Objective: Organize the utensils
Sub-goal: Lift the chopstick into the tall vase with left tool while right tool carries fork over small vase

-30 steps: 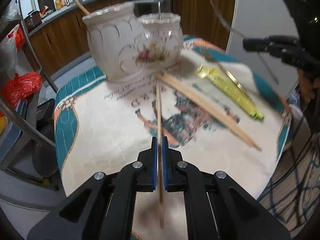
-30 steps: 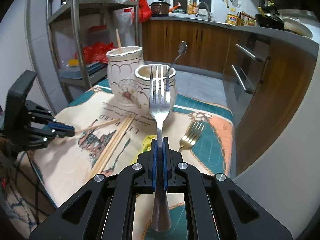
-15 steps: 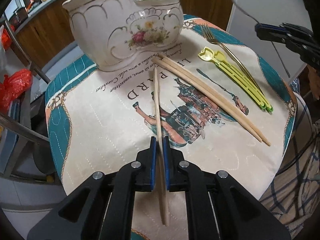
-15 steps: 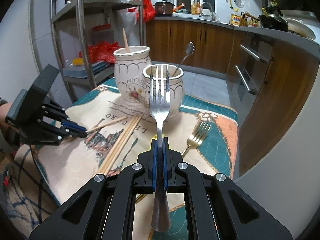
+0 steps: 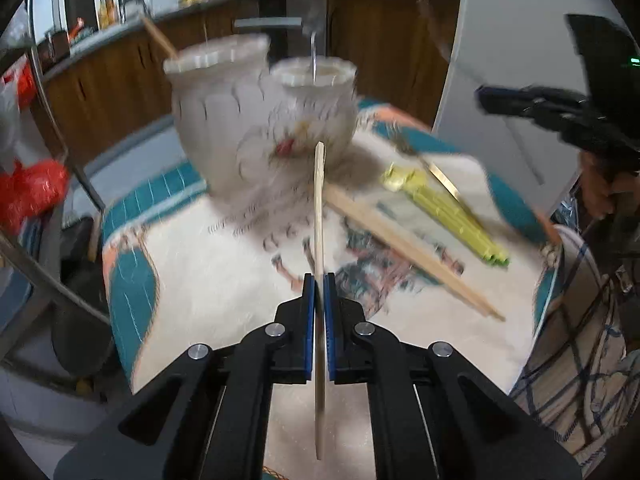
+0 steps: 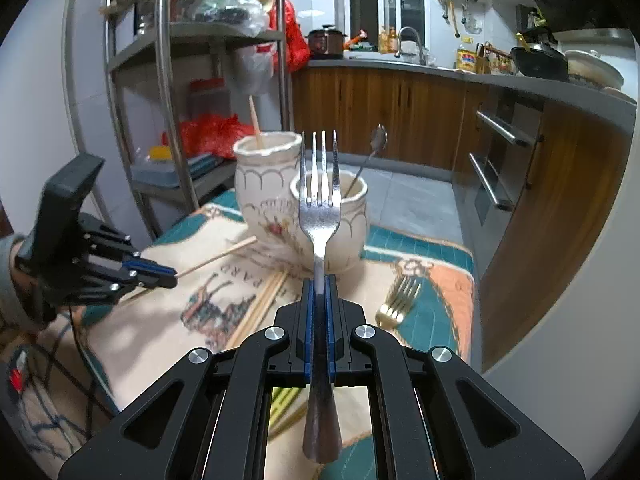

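A: Left wrist view, status? The picture is blurred.

B: The left hand-held gripper (image 5: 319,280) is clamping a single wooden chopstick (image 5: 319,216), its tip pointing toward the double ceramic utensil holder (image 5: 256,120). One chopstick (image 5: 160,40) is already standing in the taller compartment, and a thin metal handle (image 5: 315,56) is rising from the shorter one.

A: What is remaining on the worktop (image 5: 224,288)?

B: A pair of chopsticks (image 5: 408,244), a bundle of yellow-green plastic utensils (image 5: 448,212) and a gold fork (image 5: 432,168) are lying on the printed cloth, well apart from the holder openings.

A: Right wrist view?

B: The right hand-held gripper (image 6: 319,280) is closing on the neck of a steel fork (image 6: 319,208), tines up, in front of the shorter compartment (image 6: 352,216), where a spoon (image 6: 374,152) is leaning. The gold fork (image 6: 400,300) is lying beside the holder. The left hand-held gripper (image 6: 170,274) is holding its chopstick (image 6: 220,254) just above the cloth.

A: Progress?

B: Judged roughly one third done: two items stored, two in transit, several waiting.
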Motion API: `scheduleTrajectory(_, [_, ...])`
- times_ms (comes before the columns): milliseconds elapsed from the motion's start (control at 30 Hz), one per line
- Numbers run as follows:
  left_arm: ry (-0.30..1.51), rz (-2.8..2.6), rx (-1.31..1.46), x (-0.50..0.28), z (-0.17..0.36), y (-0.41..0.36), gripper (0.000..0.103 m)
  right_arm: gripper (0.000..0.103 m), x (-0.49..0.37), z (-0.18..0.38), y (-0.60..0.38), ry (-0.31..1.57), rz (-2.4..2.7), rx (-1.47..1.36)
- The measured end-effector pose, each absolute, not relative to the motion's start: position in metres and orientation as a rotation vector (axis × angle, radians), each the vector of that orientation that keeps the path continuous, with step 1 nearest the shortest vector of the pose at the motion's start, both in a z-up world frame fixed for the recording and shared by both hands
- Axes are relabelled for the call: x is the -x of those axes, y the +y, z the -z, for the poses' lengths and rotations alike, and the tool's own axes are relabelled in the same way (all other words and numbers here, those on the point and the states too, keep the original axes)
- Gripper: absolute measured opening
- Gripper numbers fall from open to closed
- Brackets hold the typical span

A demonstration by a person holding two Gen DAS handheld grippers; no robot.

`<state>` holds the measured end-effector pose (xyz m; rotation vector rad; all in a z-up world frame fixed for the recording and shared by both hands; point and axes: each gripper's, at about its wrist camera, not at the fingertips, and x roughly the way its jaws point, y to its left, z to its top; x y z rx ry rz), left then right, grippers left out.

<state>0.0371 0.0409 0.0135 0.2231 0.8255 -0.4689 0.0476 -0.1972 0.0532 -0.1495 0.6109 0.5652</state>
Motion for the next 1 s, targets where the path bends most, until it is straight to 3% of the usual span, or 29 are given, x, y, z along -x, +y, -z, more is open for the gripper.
scheduleTrajectory(400, [0.406,0.458,0.017,-0.076,-0.096,0.042,0.005,0.006,-0.105,-0.086,-0.179,0.446,-0.542,-0.04])
scheduleTrajectory(733, [0.25,0.352,0.084,-0.145,-0.122,0.038,0.005,0.006,-0.16,-0.091,-0.151,0.368,-0.509,-0.092])
scheduleTrajectory(1000, [0.242,0.266,0.099,-0.174,-0.102,0.035,0.005,0.006,-0.18,-0.067,-0.14,0.336,-0.466,-0.082])
